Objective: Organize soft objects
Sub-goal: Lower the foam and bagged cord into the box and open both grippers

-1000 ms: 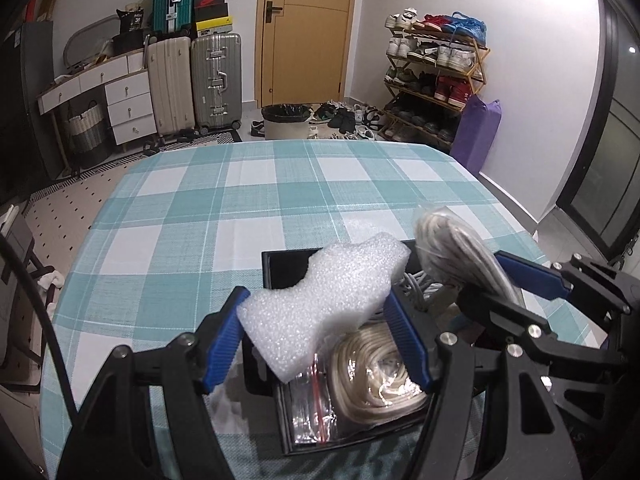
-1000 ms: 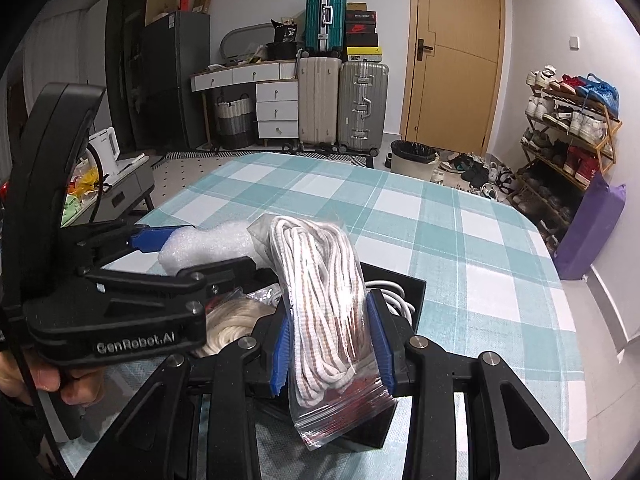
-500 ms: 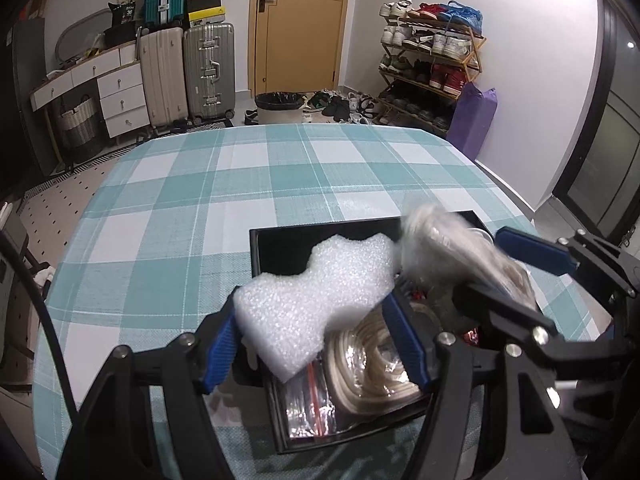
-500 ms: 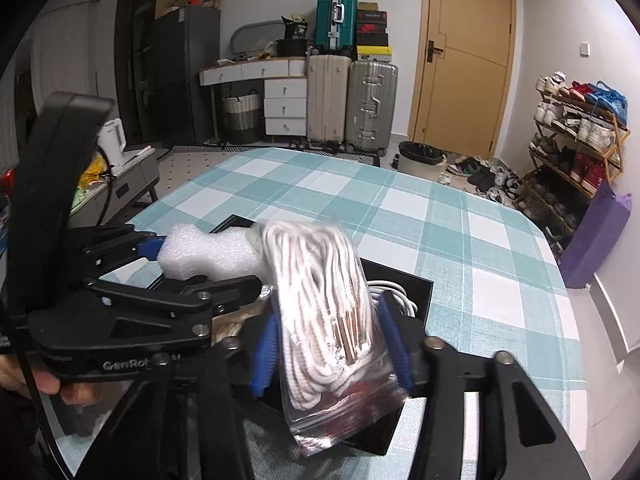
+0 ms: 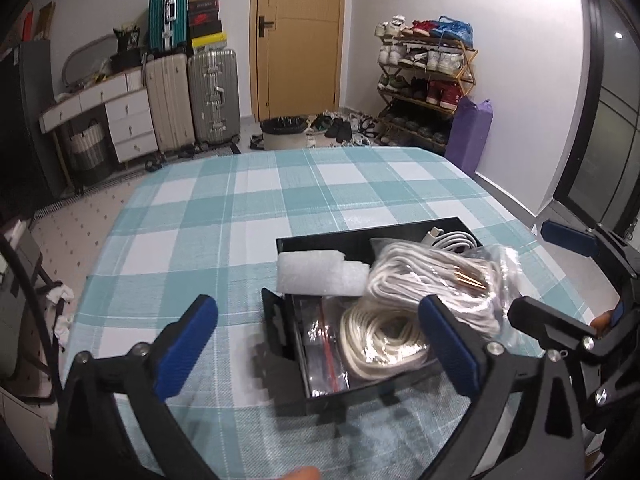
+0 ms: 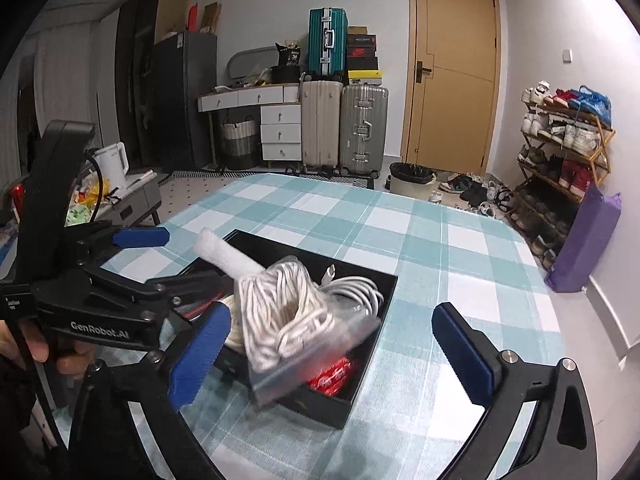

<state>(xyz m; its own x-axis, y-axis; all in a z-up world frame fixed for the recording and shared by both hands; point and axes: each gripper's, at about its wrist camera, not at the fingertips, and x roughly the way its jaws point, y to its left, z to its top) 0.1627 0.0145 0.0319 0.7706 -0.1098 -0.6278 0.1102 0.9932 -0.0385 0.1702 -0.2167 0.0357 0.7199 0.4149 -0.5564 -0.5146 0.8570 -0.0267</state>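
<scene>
Both my grippers just opened wide, nothing between pads: L gripper [image 5: 320, 344], R gripper [image 6: 334, 350]. Foam piece [image 5: 320, 276] and bagged rope coil [image 6: 284, 316] lie in black tray [image 6: 384, 300] on checked tablecloth [image 5: 240, 208]

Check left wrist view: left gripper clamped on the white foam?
No, the left gripper is open; the foam piece lies on the black box.

free: tablecloth [image 5: 224, 216] beyond — open; blocked: black box [image 5: 320, 242] heaped with rope bag [image 5: 432, 280]
</scene>
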